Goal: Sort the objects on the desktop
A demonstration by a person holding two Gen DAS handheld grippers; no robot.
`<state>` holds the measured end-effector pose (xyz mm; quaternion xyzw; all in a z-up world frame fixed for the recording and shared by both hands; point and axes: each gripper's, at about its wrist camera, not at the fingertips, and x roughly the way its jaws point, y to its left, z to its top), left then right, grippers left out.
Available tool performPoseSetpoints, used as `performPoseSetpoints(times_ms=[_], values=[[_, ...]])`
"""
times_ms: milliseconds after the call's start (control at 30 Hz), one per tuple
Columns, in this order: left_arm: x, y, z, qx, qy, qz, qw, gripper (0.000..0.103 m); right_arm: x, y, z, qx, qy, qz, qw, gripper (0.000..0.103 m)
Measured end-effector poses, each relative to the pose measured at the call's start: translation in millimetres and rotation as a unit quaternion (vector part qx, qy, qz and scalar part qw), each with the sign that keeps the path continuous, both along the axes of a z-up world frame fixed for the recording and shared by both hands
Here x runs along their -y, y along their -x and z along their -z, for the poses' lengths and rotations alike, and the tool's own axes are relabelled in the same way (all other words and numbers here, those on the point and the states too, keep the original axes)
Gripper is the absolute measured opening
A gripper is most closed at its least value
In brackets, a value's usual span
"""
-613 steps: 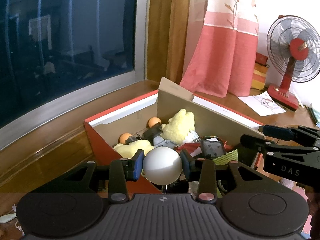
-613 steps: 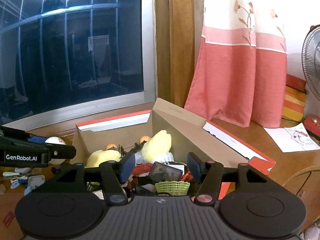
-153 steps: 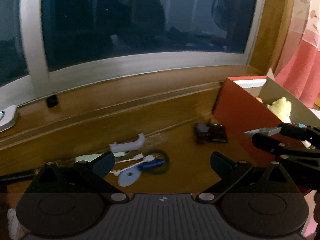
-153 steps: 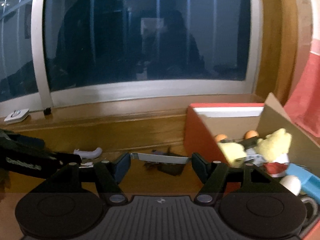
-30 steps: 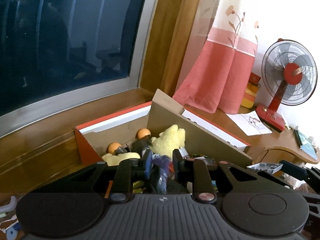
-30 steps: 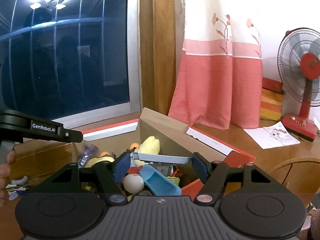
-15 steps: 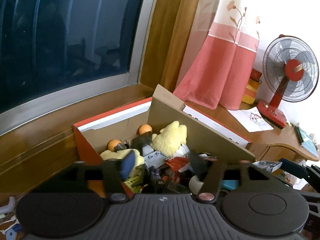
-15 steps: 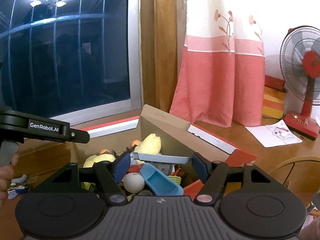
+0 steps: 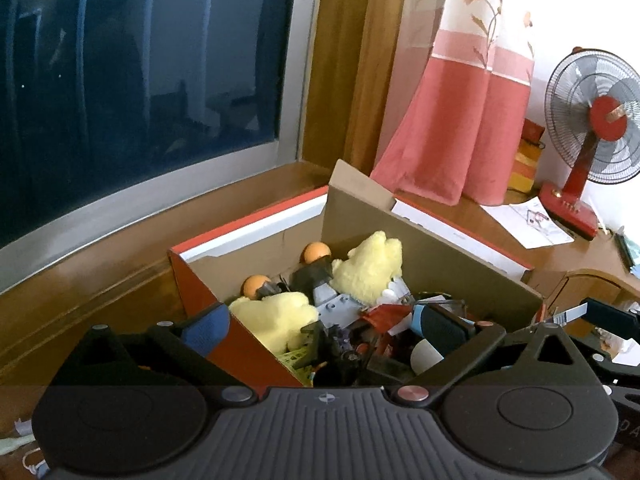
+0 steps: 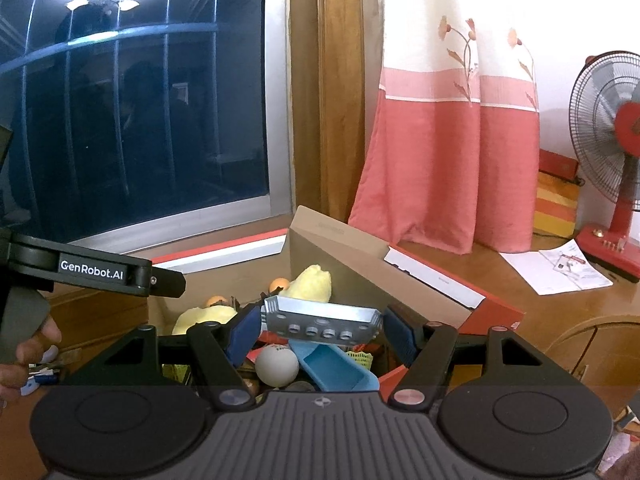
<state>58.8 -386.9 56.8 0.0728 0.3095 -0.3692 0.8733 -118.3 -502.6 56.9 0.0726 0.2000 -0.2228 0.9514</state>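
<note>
My left tool (image 9: 324, 326) hangs over the near edge of the red-sided cardboard box (image 9: 200, 280) with its blue-padded fingers (image 9: 206, 326) spread wide and nothing between them. The box stands on the wooden tabletop (image 9: 100, 300) below the dark window (image 9: 140, 60), its brown flap raised on the far right side. Inside it lies a heap: two pale yellow plush toys (image 9: 370, 266), two small orange balls (image 9: 316, 252), grey plastic parts, red scraps and a white ball (image 9: 425, 356) near the right finger.

My right tool (image 10: 322, 326) hovers above the same box and pinches a long grey metal channel piece with a row of round holes (image 10: 322, 318); the piece sits crosswise, one end against each blue pad, slightly tilted, clear of the heap. Just below it rest a white table-tennis ball (image 10: 277, 366) and a light blue plastic tray-shaped piece (image 10: 334, 364), touching each other.

Far right on the tabletop stand a red electric fan (image 10: 616, 128) and a sheet of printed paper (image 10: 560, 268), beside a pink and white curtain (image 10: 448, 140). My hand (image 10: 24, 354) grips the left tool's handle at the left edge.
</note>
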Motion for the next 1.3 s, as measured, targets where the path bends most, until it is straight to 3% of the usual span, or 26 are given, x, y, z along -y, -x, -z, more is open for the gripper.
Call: performPoseSetpoints(times_ms=[767, 833, 900, 933, 1300], values=[[-24, -13, -2, 0.001, 0.015, -0.021, 0.9997, 0.103, -9, -28, 5, -0.009, -0.004, -0.033, 0.999, 0.073], [-23, -14, -1, -0.001, 0.014, -0.018, 0.9997, 0.103, -9, -28, 5, -0.01, -0.002, -0.031, 0.999, 0.079], [-22, -13, 0, -0.002, 0.013, -0.016, 0.9998, 0.103, -10, -28, 5, -0.009, 0.002, -0.026, 1.0, 0.1], [-22, -13, 1, -0.002, 0.012, -0.016, 0.9998, 0.103, -10, -28, 5, -0.007, 0.006, -0.023, 1.0, 0.103], [-30, -10, 1, -0.005, 0.008, -0.029, 0.9995, 0.103, -10, -31, 8, -0.016, 0.009, -0.012, 1.0, 0.103]])
